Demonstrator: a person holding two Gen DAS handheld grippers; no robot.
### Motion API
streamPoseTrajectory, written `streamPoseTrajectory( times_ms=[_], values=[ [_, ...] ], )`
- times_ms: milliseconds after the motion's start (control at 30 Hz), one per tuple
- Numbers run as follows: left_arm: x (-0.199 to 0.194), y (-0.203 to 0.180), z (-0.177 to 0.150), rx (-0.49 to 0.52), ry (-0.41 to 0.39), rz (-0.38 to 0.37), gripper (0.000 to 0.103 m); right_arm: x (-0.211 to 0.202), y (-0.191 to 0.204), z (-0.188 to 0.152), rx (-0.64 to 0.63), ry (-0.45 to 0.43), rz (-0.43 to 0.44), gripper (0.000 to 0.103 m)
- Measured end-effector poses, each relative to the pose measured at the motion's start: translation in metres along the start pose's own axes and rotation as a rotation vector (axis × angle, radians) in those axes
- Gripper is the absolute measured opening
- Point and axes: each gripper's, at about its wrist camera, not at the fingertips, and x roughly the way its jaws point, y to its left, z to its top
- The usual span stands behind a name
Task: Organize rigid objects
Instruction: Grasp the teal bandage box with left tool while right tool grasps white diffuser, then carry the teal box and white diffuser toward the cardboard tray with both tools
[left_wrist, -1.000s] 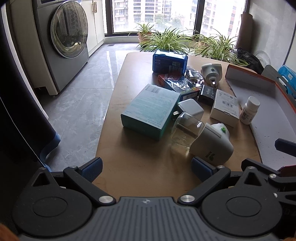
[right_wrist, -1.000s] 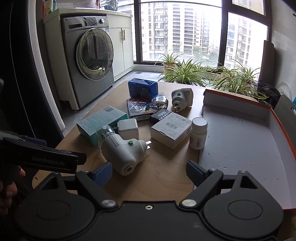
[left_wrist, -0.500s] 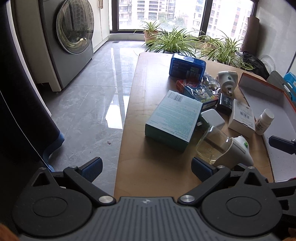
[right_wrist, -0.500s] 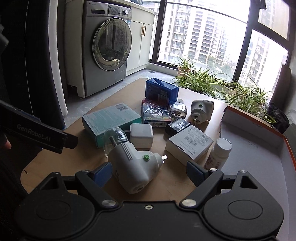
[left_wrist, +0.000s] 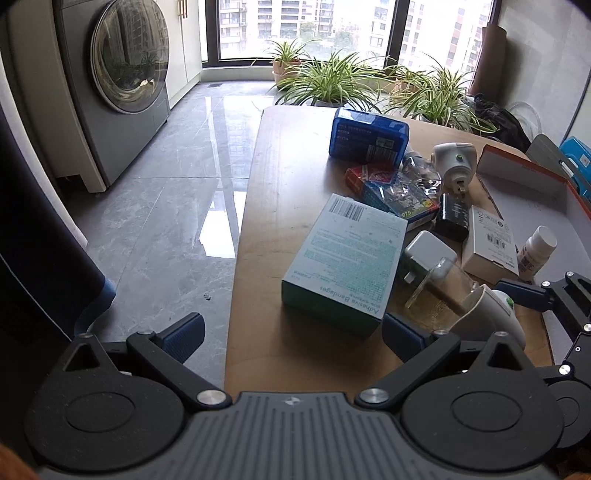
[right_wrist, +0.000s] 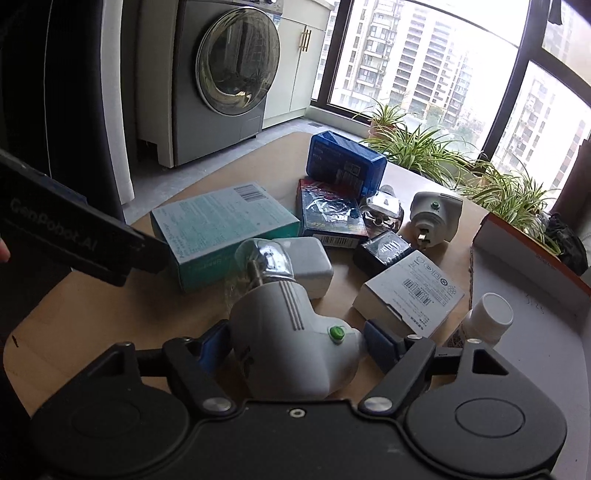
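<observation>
A white plug-in device with a clear bulb and a green button (right_wrist: 291, 332) lies on the wooden table (left_wrist: 266, 206), between the fingers of my right gripper (right_wrist: 295, 341). The jaws stand around its body, still a little apart from it. It also shows in the left wrist view (left_wrist: 484, 314). My left gripper (left_wrist: 291, 330) is open and empty at the table's near left edge, in front of a teal bandage box (left_wrist: 347, 258). A white bottle (right_wrist: 487, 317), a white carton (right_wrist: 410, 295) and a white adapter (right_wrist: 310, 262) lie nearby.
A grey tray with an orange rim (right_wrist: 532, 258) stands on the right. Farther back lie a blue box (left_wrist: 369, 134), a card pack (left_wrist: 391, 192), a black box (left_wrist: 452, 218) and a second white plug device (left_wrist: 454, 162). A washing machine (left_wrist: 122, 81) and plants (left_wrist: 332, 81) stand beyond.
My right gripper has moved forward and down until the plug-in device lies between its fingers, which have narrowed. My left gripper has drifted left, toward the table's edge.
</observation>
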Motion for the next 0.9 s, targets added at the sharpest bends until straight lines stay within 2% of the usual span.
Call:
streamPoseTrajectory(
  times_ms=[167,400,433,467,500,567,667,900],
  values=[
    [0.021,-0.011,0.006,0.060,0.005,-0.027,0.103,-0.016,-0.032,-0.009,0.141,-0.008,0.051,0.092],
    [0.039,-0.023,0.013,0.107,-0.035,-0.029,0.103,-0.047,-0.059,-0.018,0.244,-0.039,0.067,0.092],
    [0.042,-0.024,0.014,0.110,-0.031,-0.034,0.097,-0.051,-0.063,-0.019,0.255,-0.047,0.065,0.092],
    [0.045,-0.025,0.015,0.111,-0.027,-0.037,0.085,-0.056,-0.067,-0.019,0.266,-0.054,0.063,0.092],
    [0.046,-0.026,0.015,0.111,-0.037,-0.030,0.085,-0.061,-0.071,-0.020,0.276,-0.061,0.059,0.092],
    [0.045,-0.030,0.015,0.120,-0.065,-0.031,0.072,-0.069,-0.078,-0.023,0.303,-0.071,0.055,0.092],
    [0.039,-0.031,0.009,0.090,-0.076,-0.052,0.072,-0.079,-0.088,-0.028,0.337,-0.085,0.039,0.092],
    [0.000,-0.036,-0.010,-0.001,-0.120,-0.033,0.072,-0.105,-0.109,-0.040,0.399,-0.129,0.028,0.092]
  ],
)
